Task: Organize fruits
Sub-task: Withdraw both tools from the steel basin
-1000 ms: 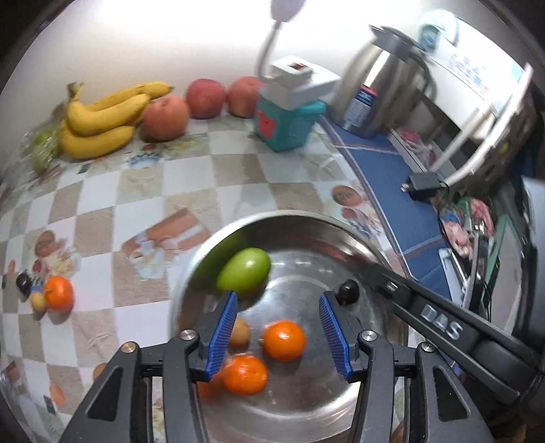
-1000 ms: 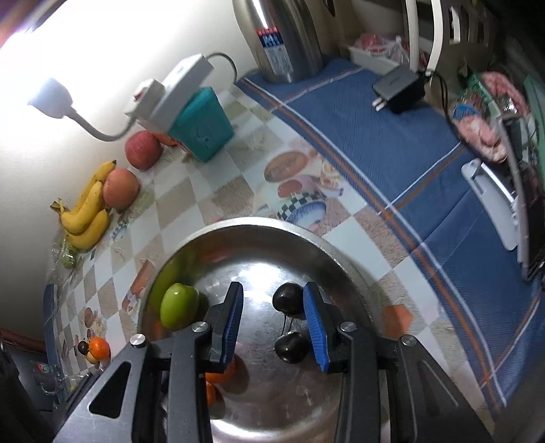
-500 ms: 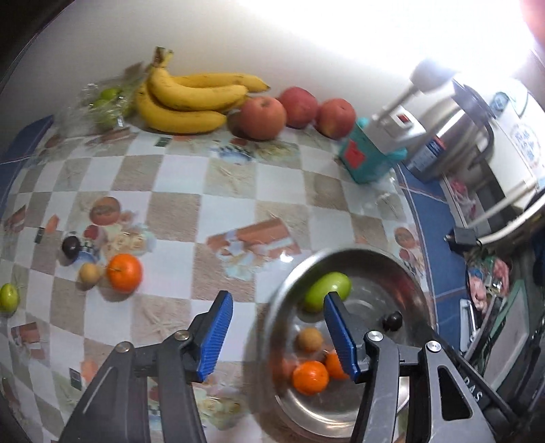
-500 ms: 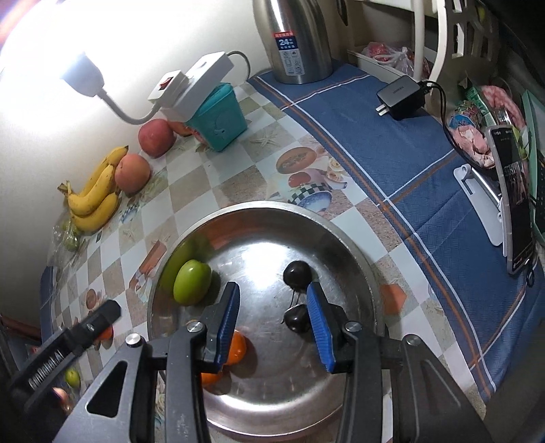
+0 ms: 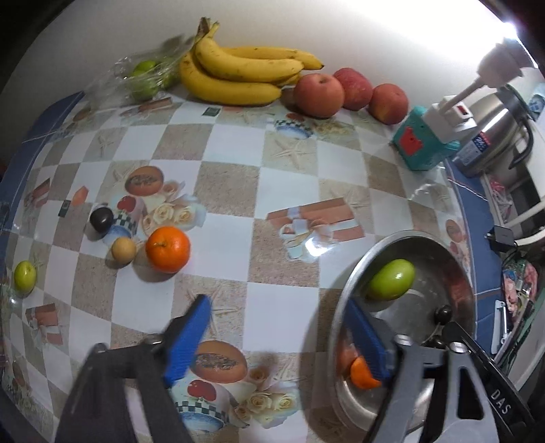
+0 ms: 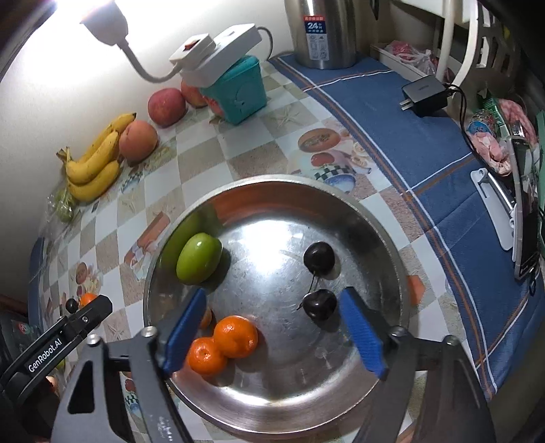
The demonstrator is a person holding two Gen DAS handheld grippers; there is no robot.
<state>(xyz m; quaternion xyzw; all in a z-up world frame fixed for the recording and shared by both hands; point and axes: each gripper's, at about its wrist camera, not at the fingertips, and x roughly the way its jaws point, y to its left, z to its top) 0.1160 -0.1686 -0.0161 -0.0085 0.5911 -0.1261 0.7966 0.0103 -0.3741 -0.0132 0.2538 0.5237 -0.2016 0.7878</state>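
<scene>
Both grippers stand spread wide and hold nothing; the left gripper (image 5: 279, 327) hangs over the checked tablecloth (image 5: 231, 191) just beside the metal bowl (image 5: 340, 306), its right blue finger over the bowl's rim; the right gripper (image 6: 272, 327) hangs over the same bowl (image 6: 374, 218), one finger near each side of the fruit inside.

Within the bowl lie a green fruit (image 6: 198, 258) toward the left wall, two oranges (image 6: 221, 344) touching each other by the left finger, and two dark cherries (image 6: 319, 283) close together by the right finger; a further small fruit is partly hidden behind the left finger — I cannot tell what kind.

Loose on the cloth, well apart from the bowl, sit an orange (image 5: 167, 249), a small tan fruit (image 5: 123, 249) just beside it, a dark fruit (image 5: 101, 219) near those, and a small green fruit (image 5: 24, 276) by the far left edge.

Against the wall rest bananas (image 5: 238, 75), three apples (image 5: 347, 95) and bagged green fruit (image 5: 146, 78); further right stand a teal box (image 5: 422, 146) with a white power strip (image 6: 214, 58) on top, and a steel kettle (image 6: 323, 30) on the blue cloth (image 6: 442, 191).
</scene>
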